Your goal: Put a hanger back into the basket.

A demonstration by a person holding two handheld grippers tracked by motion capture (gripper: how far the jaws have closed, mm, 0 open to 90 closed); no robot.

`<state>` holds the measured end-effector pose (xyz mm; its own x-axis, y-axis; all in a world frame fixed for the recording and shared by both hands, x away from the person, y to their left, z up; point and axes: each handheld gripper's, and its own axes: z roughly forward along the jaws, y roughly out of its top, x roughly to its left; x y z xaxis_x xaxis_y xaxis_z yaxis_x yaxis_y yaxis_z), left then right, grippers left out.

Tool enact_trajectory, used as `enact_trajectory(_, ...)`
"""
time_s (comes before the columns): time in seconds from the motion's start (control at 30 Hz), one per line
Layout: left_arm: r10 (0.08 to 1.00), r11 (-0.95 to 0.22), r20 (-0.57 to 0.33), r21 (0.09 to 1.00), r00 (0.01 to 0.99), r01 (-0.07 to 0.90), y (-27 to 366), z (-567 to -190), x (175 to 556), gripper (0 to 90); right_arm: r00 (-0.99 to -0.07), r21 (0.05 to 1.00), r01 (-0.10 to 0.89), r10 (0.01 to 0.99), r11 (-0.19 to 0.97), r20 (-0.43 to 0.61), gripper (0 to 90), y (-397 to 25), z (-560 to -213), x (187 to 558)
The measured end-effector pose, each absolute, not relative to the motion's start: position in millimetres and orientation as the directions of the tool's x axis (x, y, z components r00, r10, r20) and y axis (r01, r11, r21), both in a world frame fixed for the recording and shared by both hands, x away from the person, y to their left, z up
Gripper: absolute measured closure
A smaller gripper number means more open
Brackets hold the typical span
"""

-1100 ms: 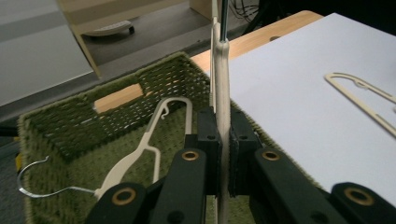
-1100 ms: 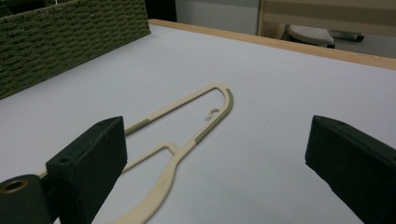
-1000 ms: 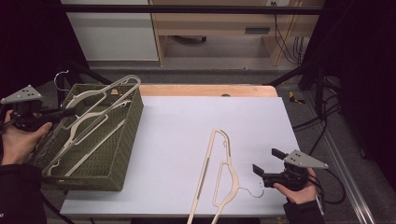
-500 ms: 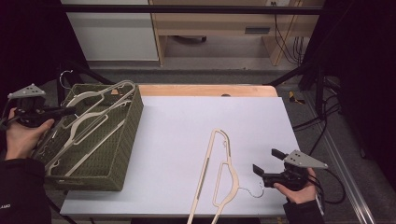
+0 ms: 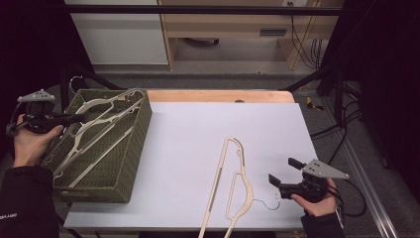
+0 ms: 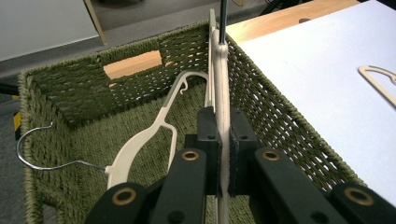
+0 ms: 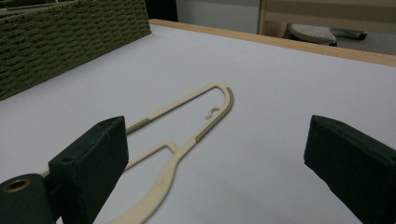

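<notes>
A green wicker basket (image 5: 132,157) stands at the table's left end with cream hangers in it. My left gripper (image 5: 79,118) reaches over its left rim and is shut on the edge of one cream hanger (image 6: 222,88), which stands on edge between the jaws. A second hanger (image 6: 148,135) with a wire hook lies flat on the basket floor. Another cream hanger (image 5: 233,183) lies on the white table near the front, its wire hook pointing right. My right gripper (image 5: 283,171) stands open just right of that hook, and the hanger (image 7: 187,128) lies ahead of its wide-apart jaws.
The white tabletop (image 5: 193,129) has a wooden strip (image 5: 218,95) along its far edge. Beyond it stand a cabinet and a low shelf on the floor. Cables run down the right side. The basket's wall (image 7: 70,37) shows at the upper left of the right gripper view.
My left gripper has shifted a little over the basket with the hanger still clamped in it. The right gripper and the hanger on the table have not moved.
</notes>
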<state>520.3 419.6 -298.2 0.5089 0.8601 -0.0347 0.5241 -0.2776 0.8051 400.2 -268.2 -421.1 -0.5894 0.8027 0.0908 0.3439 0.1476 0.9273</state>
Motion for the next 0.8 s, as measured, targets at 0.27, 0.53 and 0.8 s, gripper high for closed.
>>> enact_trajectory(0.27, 0.86, -0.307, -0.004, 0.795, 0.511, 0.523, 419.3, -299.6, 524.8, 85.8, -0.593, 0.927, 0.343, 0.8, 0.151, 0.089, 7.1, -267.4, -421.5, 400.0)
enact_trajectory(0.53, 0.858, -0.315, -0.014, 0.776, 0.513, 0.547, 416.7, -307.1, 531.0, 85.5, -0.593, 0.926, 0.346, 0.8, 0.148, 0.093, 7.4, -268.2, -422.9, 400.9)
enact_trajectory(0.8, 0.861, -0.329, 0.002, 0.765, 0.509, 0.553, 409.1, -312.7, 533.0, 85.3, -0.597, 0.927, 0.346, 0.796, 0.146, 0.098, 7.6, -266.6, -422.0, 400.2)
